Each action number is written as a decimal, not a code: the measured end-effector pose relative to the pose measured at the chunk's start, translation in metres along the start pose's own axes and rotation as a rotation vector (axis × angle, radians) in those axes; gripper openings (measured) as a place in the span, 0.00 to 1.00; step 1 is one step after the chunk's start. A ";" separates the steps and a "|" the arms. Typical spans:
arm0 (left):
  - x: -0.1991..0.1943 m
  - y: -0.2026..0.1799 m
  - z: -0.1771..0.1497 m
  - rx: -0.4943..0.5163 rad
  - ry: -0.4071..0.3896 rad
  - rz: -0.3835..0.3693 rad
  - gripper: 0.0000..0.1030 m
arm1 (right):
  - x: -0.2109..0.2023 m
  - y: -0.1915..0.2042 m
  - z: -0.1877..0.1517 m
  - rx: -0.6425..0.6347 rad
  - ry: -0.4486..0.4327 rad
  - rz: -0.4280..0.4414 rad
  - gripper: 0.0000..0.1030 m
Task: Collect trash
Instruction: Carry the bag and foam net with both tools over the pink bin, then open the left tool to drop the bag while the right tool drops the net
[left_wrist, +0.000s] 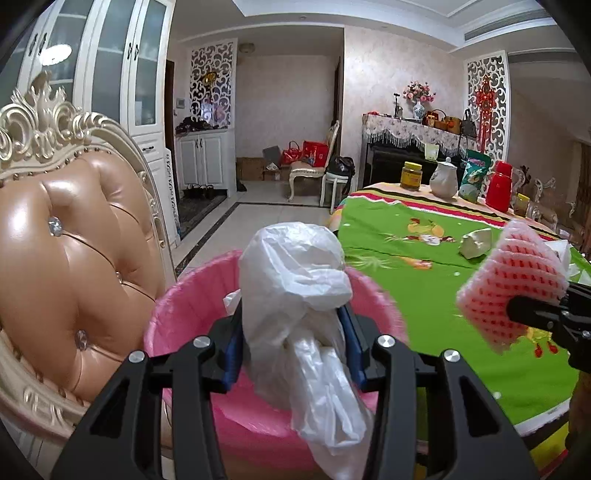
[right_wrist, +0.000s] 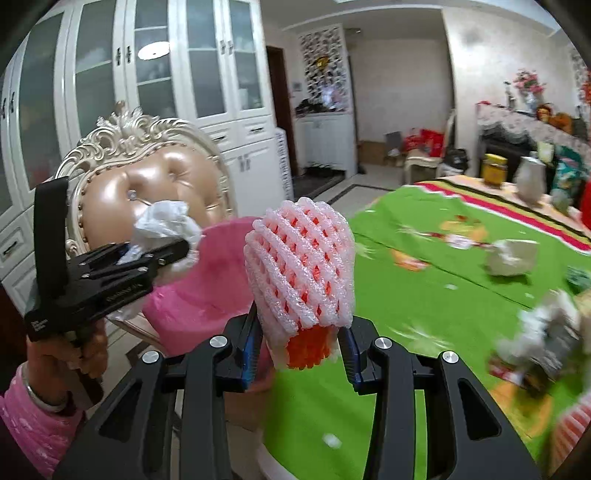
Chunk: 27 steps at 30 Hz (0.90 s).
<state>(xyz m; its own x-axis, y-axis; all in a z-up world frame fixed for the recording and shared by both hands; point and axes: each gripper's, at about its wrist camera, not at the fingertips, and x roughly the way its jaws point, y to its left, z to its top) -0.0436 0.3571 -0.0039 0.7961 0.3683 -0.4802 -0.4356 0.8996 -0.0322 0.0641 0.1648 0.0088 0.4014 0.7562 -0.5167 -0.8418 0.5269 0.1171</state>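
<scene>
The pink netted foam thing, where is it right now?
The foam net sleeve is clamped in the right gripper, held above the green tablecloth's edge, just right of the pink bin.

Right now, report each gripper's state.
Left gripper: closed on the white plastic bag.
Right gripper: closed on the pink foam net.

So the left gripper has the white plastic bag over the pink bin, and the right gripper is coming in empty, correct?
Not quite. The right gripper is not empty: it is shut on a pink foam fruit net, as the right wrist view shows. The rest holds: the left gripper has the white plastic bag over the pink bin.
</scene>
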 end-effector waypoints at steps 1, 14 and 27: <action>0.008 0.007 0.001 -0.006 0.010 -0.002 0.43 | 0.007 0.004 0.002 -0.004 0.005 0.012 0.38; 0.027 0.067 0.002 -0.110 0.023 0.049 0.83 | 0.079 0.031 0.021 0.005 0.041 0.111 0.70; -0.029 -0.021 -0.010 -0.009 -0.041 0.031 0.95 | -0.038 -0.017 -0.019 0.015 -0.064 -0.098 0.82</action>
<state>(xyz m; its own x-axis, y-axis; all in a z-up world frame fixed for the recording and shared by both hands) -0.0619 0.3255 0.0017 0.7986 0.4052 -0.4451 -0.4638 0.8856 -0.0258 0.0567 0.1192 0.0107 0.5040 0.7237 -0.4714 -0.7920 0.6050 0.0820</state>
